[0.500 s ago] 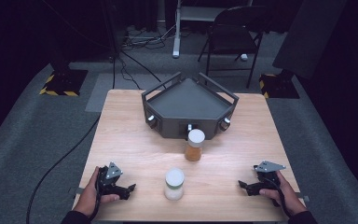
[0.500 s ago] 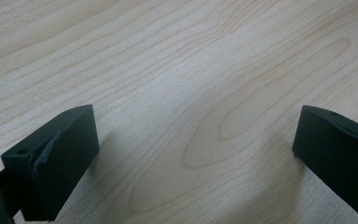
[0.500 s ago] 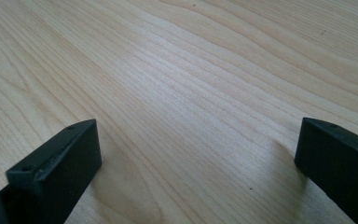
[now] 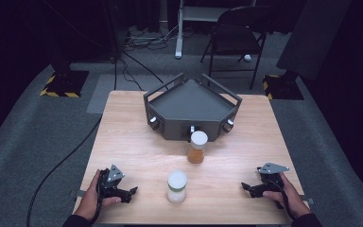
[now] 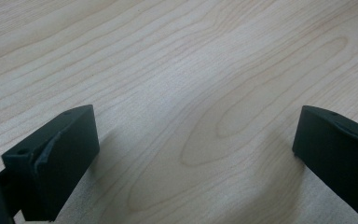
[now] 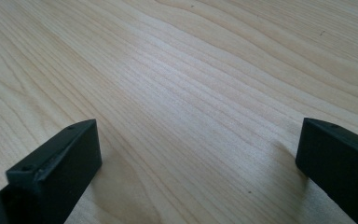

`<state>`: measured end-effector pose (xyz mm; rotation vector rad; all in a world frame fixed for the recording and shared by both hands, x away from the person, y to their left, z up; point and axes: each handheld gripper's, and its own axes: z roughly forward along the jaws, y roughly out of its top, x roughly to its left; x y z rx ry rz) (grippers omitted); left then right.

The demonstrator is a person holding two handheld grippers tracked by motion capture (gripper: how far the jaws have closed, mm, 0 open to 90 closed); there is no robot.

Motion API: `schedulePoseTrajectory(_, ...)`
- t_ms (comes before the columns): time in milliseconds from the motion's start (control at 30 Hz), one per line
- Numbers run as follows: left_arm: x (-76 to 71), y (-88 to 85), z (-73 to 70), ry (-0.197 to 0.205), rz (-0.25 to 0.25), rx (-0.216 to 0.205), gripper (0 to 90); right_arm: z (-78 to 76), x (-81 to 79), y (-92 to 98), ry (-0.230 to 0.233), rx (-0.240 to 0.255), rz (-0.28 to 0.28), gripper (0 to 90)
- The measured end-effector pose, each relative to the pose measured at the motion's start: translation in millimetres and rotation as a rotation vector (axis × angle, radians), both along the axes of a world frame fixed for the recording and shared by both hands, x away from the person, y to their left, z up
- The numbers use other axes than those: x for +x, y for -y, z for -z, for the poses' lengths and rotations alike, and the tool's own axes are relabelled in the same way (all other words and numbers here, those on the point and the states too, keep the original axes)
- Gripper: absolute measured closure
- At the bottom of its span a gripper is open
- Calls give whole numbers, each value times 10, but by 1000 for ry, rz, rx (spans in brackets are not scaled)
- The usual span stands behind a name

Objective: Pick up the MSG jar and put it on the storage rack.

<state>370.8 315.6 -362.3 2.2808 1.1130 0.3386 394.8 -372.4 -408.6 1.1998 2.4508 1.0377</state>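
Nothing changed since half-second ago: your left gripper (image 4: 131, 192) and right gripper (image 4: 246, 187) stay parked near edge of light wooden table (image 4: 132, 142), jaws spread wide, empty. White-lidded amber jar (image 4: 198, 147) and white-lidded pale jar (image 4: 177, 186) untouched.

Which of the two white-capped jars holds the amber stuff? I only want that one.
The amber jar, standing right in front of the dark tray. The other jar, nearer the person between the two grippers, looks pale and whitish.

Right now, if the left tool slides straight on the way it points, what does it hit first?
Probably the white-lidded jar: the left tool points right toward it across bare table. Depth is unclear.
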Motion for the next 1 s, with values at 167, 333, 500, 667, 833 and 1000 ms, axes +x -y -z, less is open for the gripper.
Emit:
schedulePoseTrajectory(167,7,-1,0,-1,2,-1,3,1,0,3,0,0,-1,0)
schedulePoseTrajectory(333,2,-1,-3,-2,9,0,3,1,0,3,0,0,-1,0)
schedulePoseTrajectory(500,-1,-2,-1,-1,10,-2,3,1,0,3,0,0,-1,0)
schedulePoseTrajectory(667,-3,16,-11,3,23,5,12,0,1,2,-1,1,0,0)
schedulePoseTrajectory(833,-41,11,-32,34,35,-8,19,0,1,2,0,0,-1,0)
schedulePoseTrajectory(1000,-74,15,-62,65,62,-27,17,0,1,2,0,0,-1,0)
